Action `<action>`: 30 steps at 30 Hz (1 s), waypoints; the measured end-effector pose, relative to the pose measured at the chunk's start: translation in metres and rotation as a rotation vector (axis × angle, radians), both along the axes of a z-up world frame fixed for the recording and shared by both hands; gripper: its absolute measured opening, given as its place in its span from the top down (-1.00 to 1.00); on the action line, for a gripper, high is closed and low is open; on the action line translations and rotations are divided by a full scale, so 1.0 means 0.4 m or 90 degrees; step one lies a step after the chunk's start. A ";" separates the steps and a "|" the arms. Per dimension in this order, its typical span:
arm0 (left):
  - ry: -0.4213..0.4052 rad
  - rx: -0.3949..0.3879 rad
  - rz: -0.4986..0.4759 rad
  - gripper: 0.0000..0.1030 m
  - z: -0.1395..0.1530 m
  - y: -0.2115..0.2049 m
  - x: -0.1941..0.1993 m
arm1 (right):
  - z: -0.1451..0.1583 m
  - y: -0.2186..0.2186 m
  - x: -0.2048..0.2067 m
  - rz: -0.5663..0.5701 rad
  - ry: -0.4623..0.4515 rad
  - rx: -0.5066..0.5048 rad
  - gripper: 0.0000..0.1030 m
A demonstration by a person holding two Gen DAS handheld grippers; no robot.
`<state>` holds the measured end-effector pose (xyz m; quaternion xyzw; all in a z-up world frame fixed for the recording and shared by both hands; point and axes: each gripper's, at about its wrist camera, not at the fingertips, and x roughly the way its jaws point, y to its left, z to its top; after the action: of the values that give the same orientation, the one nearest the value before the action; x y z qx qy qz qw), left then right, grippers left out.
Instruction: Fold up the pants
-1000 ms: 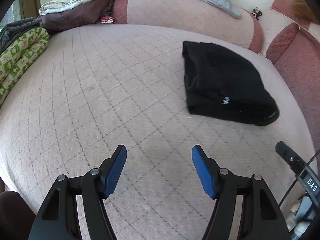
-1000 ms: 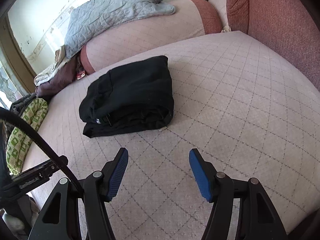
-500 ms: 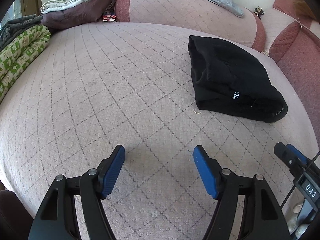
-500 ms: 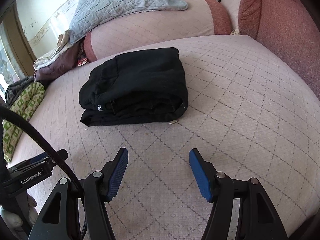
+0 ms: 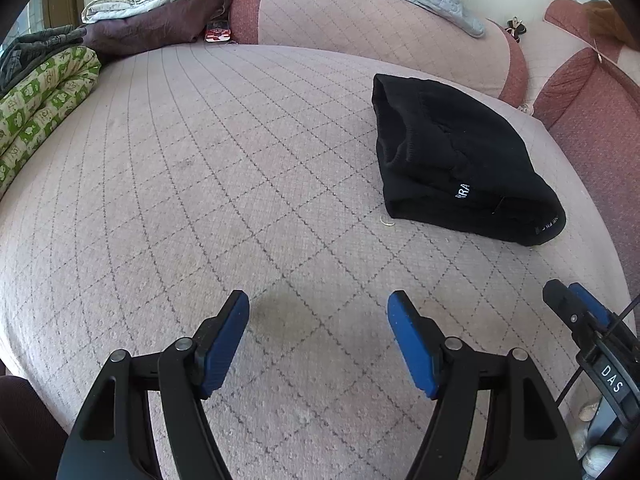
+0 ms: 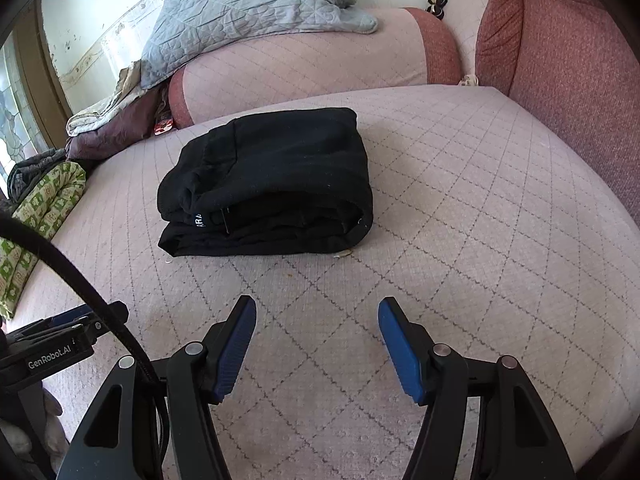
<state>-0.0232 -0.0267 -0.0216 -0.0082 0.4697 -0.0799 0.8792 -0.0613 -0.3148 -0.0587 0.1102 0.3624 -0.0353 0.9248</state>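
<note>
The black pants (image 5: 456,160) lie folded in a compact stack on the pink quilted bed (image 5: 200,184), up and right in the left wrist view. In the right wrist view the pants (image 6: 272,184) lie ahead and slightly left, white lettering on the front edge. My left gripper (image 5: 318,312) is open and empty, over bare bed well short of the pants. My right gripper (image 6: 317,316) is open and empty, a short way in front of the pants. Each gripper shows at the other view's edge.
A pink bolster (image 6: 304,68) with a grey quilt (image 6: 248,12) lies along the back. A green patterned blanket (image 5: 40,96) and dark clothes (image 5: 152,28) sit at the far left. Red cushions (image 6: 568,60) line the right side.
Both grippers have drifted slightly toward the pants, which now look larger and nearer the centre of each view. The pants stay folded and still. Both grippers stay open.
</note>
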 end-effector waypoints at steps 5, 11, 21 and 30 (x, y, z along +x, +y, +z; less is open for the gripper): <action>-0.001 0.000 -0.004 -0.38 0.001 -0.004 -0.008 | 0.004 0.002 -0.002 0.001 -0.005 -0.007 -0.35; -0.001 -0.002 -0.004 -0.38 0.002 -0.003 -0.010 | 0.002 0.001 -0.001 -0.002 -0.004 -0.012 -0.35; 0.072 -0.201 -0.083 -0.47 0.045 -0.013 0.170 | 0.132 -0.097 0.052 0.012 -0.057 0.047 -0.55; 0.161 -0.304 -0.122 -0.51 -0.038 -0.129 0.371 | 0.023 -0.198 0.328 0.051 0.031 0.203 -0.59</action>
<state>0.1253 -0.0782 -0.0369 -0.1805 0.5423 -0.2693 0.7751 0.0698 -0.3942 -0.0495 0.2406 0.3900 0.0567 0.8870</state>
